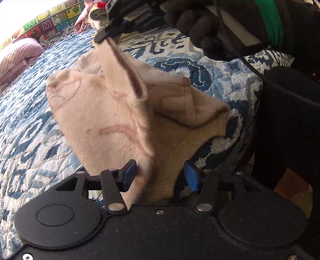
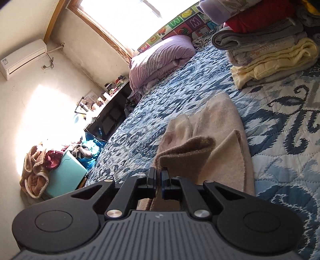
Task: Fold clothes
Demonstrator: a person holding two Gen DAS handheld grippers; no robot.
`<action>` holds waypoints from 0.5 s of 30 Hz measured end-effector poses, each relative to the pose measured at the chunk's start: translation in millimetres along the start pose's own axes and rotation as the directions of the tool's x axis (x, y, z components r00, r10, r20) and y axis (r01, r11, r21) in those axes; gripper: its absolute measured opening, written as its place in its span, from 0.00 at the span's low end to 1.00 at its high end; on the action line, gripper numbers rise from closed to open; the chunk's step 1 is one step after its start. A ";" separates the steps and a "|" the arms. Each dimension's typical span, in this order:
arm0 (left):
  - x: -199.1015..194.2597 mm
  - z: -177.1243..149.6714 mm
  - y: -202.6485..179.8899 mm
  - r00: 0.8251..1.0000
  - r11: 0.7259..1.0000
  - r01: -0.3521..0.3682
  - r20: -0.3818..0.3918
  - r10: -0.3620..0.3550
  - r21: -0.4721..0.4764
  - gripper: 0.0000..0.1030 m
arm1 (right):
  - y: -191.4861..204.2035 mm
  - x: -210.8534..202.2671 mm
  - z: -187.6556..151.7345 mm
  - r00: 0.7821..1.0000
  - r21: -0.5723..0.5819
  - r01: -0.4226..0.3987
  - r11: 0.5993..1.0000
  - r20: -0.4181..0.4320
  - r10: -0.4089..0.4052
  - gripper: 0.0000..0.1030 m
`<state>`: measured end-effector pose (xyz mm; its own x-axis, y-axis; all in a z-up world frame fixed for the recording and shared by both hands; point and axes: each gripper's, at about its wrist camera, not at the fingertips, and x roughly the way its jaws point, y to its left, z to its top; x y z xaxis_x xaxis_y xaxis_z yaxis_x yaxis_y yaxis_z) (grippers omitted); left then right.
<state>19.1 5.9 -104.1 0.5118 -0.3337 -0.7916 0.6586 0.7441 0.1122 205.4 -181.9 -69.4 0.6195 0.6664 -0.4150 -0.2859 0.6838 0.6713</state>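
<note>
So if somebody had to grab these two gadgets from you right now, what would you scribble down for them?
Right gripper: shut on a corner of the beige garment, lifted off the quilt.
Left gripper: open, the garment's ribbed hem between its fingers, not pinched.
Done: a stack of folded clothes sits further up the bed.
Left: lay this garment flat, fold it, add it to the stack.

A bright, wood-framed window [image 2: 124,18] lets strong sunlight fall in a patch on the cream plaster wall [image 2: 50,112], where a white air-conditioning unit [image 2: 23,58] hangs high up. Below the window a bed covered in a blue-and-white patterned quilt [image 2: 180,96] carries a rolled lilac duvet [image 2: 160,60], backed by a colourful alphabet foam mat [image 2: 180,26]. A dark cluttered desk [image 2: 108,112] stands along the wall beside a turquoise box [image 2: 66,176].
</note>
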 end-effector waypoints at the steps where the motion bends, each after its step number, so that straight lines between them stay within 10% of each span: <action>1: -0.7 -2.2 2.9 1.000 1.000 0.013 0.005 -0.012 -0.017 0.50 | 5.4 11.0 1.9 1.000 -0.008 0.018 1.000 -0.019 -0.018 0.07; 11: 0.2 -12.7 32.6 0.988 0.971 0.151 0.055 -0.143 -0.186 0.50 | 54.0 120.8 -13.5 0.950 -0.287 0.188 0.939 -0.190 -0.248 0.07; 15: 0.4 -11.8 31.0 0.983 0.969 0.179 0.064 -0.171 -0.169 0.50 | 56.0 122.5 -23.7 0.961 -0.314 0.146 0.938 -0.181 -0.210 0.15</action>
<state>33.2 35.6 -108.0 0.4260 -0.4921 -0.7592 0.6371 0.7590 -0.1344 247.9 -54.9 -97.1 0.5227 0.5508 -0.6507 -0.4074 0.8318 0.3769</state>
